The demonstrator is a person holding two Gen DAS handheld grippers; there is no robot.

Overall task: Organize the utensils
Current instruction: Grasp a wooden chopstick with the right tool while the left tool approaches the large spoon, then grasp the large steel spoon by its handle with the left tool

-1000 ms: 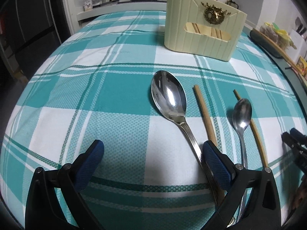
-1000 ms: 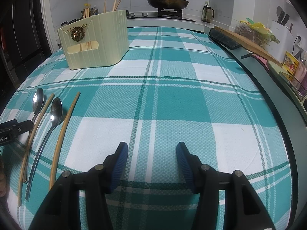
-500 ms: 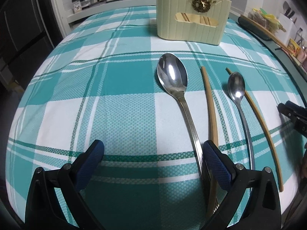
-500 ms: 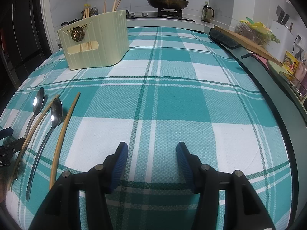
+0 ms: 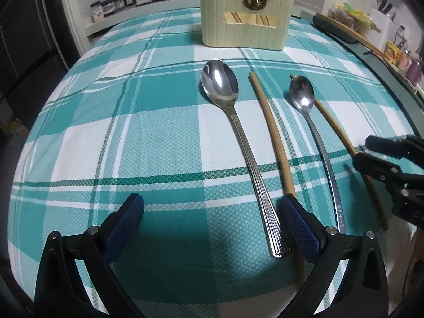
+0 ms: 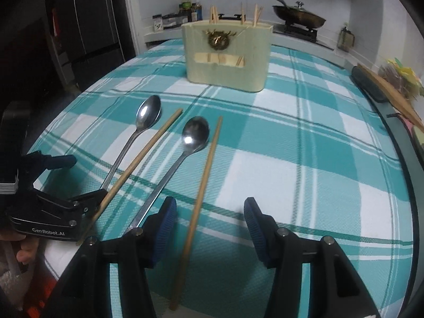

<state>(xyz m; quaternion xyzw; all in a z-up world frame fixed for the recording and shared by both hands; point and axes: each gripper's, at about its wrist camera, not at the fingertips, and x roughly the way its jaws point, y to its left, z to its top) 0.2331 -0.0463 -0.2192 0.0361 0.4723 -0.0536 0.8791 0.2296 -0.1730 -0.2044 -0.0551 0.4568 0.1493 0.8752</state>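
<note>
Both grippers hang open, gripping nothing. The right gripper [image 6: 209,221], jaws just narrowed, straddles a bamboo chopstick [image 6: 201,185]; bare checked cloth [image 6: 304,164] lies beyond. The left gripper [image 5: 212,218] straddles the big steel spoon [image 5: 238,137]. Ahead stands a ribbed cream holder [image 5: 245,23]. "GenRobot.AI" marks the left one.

Black claws [image 6: 209,222], blue textured pads [image 5: 124,228], silver screws, seemingly "GenRobot.AI" lettering.

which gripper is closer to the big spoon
Left. The left gripper straddles the big spoon's handle end, jaws open. The right gripper straddles the far chopstick, two utensils away.
</note>
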